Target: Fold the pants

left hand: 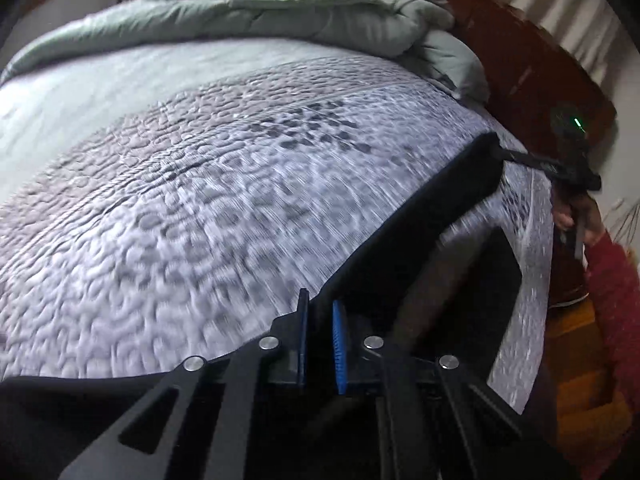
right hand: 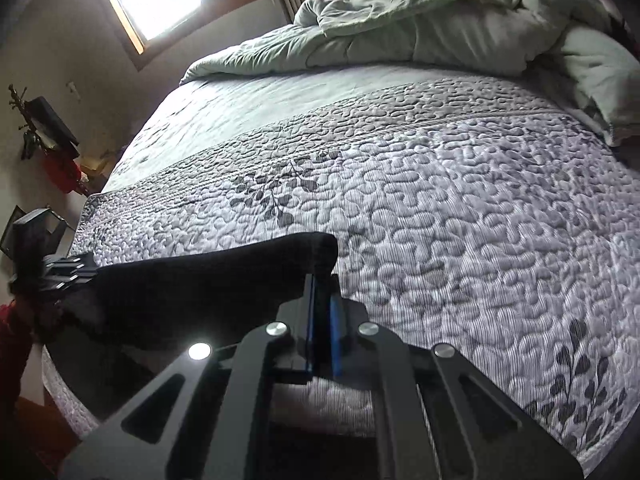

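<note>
Left gripper [left hand: 320, 312]: fingers drawn close, pinching the edge of the black pants [left hand: 420, 232]. The pants hang stretched between the two grippers, lifted above the near edge of the quilted grey bedspread [right hand: 440, 200]. Right gripper [right hand: 323, 292]: fingers pressed together on the other end of the pants. A rumpled pale green duvet [right hand: 440, 24] lies at the far end of the bed.

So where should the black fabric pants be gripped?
At the two end corners of the upper edge, coming from the near bedside. The black fabric pants are stretched as a band between the left gripper and right gripper above the grey quilted bedspread; corner pinches should keep them spread.
</note>
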Available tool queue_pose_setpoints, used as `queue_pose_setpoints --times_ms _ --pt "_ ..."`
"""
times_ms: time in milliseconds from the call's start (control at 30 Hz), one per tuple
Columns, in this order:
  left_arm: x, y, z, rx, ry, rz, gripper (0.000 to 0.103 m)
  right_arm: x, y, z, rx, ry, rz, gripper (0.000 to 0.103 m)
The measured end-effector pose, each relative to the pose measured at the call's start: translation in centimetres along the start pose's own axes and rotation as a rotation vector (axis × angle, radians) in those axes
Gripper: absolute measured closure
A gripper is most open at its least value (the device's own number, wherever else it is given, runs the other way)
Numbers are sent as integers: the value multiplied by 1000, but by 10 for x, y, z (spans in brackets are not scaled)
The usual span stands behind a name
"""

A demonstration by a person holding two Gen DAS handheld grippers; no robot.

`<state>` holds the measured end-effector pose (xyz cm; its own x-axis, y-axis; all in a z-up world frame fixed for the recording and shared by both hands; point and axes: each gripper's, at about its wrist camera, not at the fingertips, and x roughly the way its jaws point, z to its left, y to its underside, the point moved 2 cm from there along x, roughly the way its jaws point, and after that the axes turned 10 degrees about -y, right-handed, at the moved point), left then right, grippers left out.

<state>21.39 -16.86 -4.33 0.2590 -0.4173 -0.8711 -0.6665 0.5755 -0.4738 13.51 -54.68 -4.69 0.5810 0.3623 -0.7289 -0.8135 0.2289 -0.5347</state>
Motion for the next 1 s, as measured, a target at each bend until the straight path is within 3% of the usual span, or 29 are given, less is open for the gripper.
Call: queue_pose_setpoints --times_ms 167,400,600,667,700,833,900,1000 --pt "-21 47 -34 -23 -53 -15 93 -16 43 6 -8 5 -23 98" --pt "-30 116 -68 -29 -161 -46 93 -24 114 22 -35 53 28 95" --pt "-5 160 -71 -75 -217 15 93 -18 173 26 35 116 141 81" --pt "0 166 -67 -118 -215 13 92 -21 191 27 101 103 160 67" --pt "1 169 -67 -138 -217 7 92 -24 196 28 131 91 159 65" --pt "2 170 -65 -159 -232 3 92 -37 208 36 303 -110 85 47" --pt "3 169 -66 -172 -231 8 92 -33 204 41 340 -157 84 46" --pt "4 169 -66 -177 -242 12 92 -16 190 42 377 -137 107 42"
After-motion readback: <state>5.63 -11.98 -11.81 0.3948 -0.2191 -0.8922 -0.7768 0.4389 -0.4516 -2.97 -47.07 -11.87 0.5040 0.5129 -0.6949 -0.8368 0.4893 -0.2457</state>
